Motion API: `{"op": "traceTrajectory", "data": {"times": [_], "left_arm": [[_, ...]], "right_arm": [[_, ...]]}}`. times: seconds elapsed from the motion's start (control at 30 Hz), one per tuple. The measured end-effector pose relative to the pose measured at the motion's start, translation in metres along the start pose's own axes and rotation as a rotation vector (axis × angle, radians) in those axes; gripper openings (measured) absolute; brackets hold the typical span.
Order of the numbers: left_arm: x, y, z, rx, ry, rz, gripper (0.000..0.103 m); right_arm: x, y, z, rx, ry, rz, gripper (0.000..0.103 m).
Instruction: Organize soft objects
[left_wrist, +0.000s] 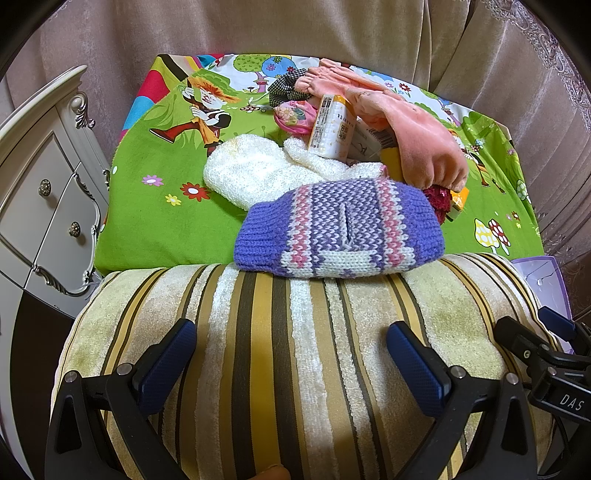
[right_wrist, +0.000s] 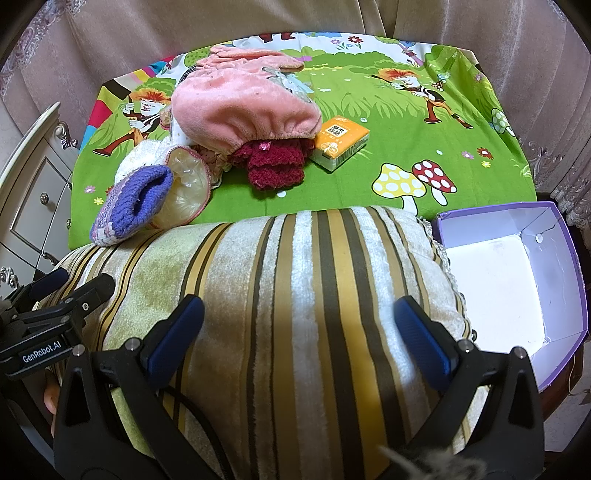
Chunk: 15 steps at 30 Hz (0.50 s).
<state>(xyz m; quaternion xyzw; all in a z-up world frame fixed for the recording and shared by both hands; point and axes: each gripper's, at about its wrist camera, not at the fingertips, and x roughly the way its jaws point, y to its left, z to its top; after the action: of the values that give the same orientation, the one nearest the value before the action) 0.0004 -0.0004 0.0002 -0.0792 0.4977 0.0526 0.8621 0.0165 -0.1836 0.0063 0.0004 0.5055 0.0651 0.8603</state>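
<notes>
A striped yellow, brown and white pillow (left_wrist: 295, 350) (right_wrist: 303, 295) lies at the near edge of the green cartoon cloth (left_wrist: 155, 206) (right_wrist: 369, 110). My left gripper (left_wrist: 291, 354) is open above the pillow, and so is my right gripper (right_wrist: 299, 332); both are empty. A purple knit hat (left_wrist: 340, 232) (right_wrist: 136, 203) rests on the pillow's far edge. Behind it lie a white fluffy cloth (left_wrist: 251, 170), a pink velvet cap (left_wrist: 417, 144) (right_wrist: 243, 110) and a dark red fuzzy piece (right_wrist: 273, 162).
An open purple box (right_wrist: 565, 258) with a white inside stands right of the pillow. An orange tissue pack (right_wrist: 341, 142) lies on the cloth, another pack (left_wrist: 330, 125) leans in the pile. A white dresser (left_wrist: 40, 192) stands left. Curtains hang behind.
</notes>
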Motion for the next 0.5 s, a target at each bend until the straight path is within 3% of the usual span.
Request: {"op": "traceTrajectory", "data": {"times": [0.5], "left_arm": [[-0.0039,-0.0005,0.0002,-0.001,0.010,0.009,0.103]], "right_arm": [[0.0012,0.0014,0.0005,-0.003,-0.007,0.001,0.103]]}}
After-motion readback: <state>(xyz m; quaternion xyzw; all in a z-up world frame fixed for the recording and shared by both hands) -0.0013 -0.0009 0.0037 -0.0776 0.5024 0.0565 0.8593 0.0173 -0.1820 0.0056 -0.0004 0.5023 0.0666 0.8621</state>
